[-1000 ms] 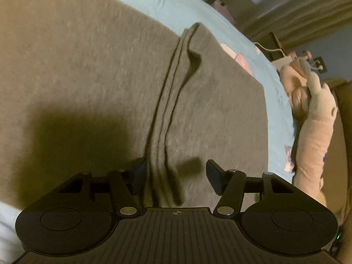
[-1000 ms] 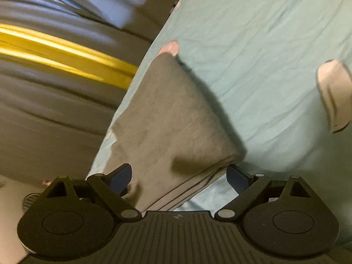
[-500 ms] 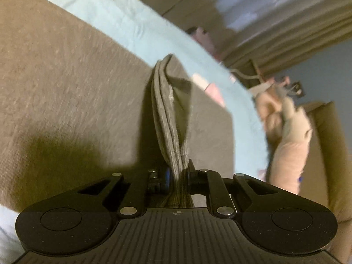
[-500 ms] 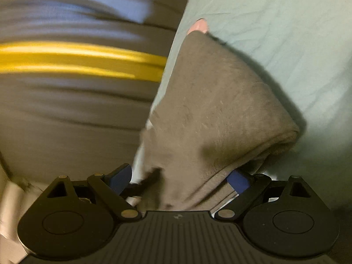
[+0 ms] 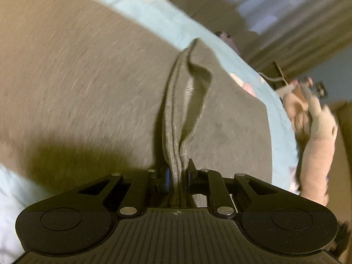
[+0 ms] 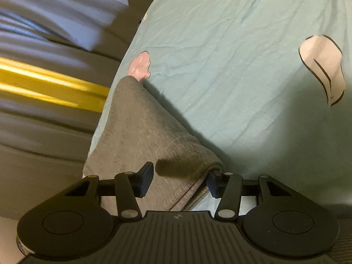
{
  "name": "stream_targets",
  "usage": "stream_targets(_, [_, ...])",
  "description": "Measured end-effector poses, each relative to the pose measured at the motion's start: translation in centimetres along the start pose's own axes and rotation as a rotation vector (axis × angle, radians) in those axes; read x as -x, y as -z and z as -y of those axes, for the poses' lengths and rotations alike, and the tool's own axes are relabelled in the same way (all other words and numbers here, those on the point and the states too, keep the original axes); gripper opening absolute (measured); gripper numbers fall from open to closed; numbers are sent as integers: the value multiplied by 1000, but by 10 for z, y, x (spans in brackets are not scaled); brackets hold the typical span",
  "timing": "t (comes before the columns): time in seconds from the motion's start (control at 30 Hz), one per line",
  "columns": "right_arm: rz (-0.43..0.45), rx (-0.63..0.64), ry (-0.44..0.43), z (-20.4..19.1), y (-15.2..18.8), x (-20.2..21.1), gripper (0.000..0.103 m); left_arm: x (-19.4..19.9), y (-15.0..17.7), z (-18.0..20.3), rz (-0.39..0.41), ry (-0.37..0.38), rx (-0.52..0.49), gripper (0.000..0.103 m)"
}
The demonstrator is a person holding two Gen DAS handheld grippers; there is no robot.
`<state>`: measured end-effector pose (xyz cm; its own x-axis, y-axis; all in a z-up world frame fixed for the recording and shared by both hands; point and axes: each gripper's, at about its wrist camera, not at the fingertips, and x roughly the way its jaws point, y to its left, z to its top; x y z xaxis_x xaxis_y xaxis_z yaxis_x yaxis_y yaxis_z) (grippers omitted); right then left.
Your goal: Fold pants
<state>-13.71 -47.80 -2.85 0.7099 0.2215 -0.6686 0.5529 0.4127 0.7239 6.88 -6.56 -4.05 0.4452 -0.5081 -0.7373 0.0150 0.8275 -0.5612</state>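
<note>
A: Pants (image 5: 92, 83), one grey pair, lie on the light blue bedsheet (image 6: 231, 70). How many grippers grip them?

B: One for sure. The left gripper (image 5: 177, 172) pinches a ribbed band between its two fingers.

A: And the right gripper (image 6: 179, 179)?

B: Half-narrowed, jaws just closing around a folded corner; its right finger (image 6: 212, 181) seems to touch the cloth, the left doesn't.

A: Anything beyond?

B: One pink plush toy (image 5: 316, 136), blurred, past the bed's edge.
</note>
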Motion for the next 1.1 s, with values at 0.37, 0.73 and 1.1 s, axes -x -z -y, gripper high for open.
stream_targets(0.37, [-17,50,-45,-3,2,-6,79,-35,-72,37,14,-142,-58,77])
stream_targets(0.73, [-120,256,-21,-30,8,2,90,-46,-70,41,-15,-124,-122,18])
stream_targets(1.1, [26,518,152,-56,3,29,91,-21,-73,57,26,-95,-228,17])
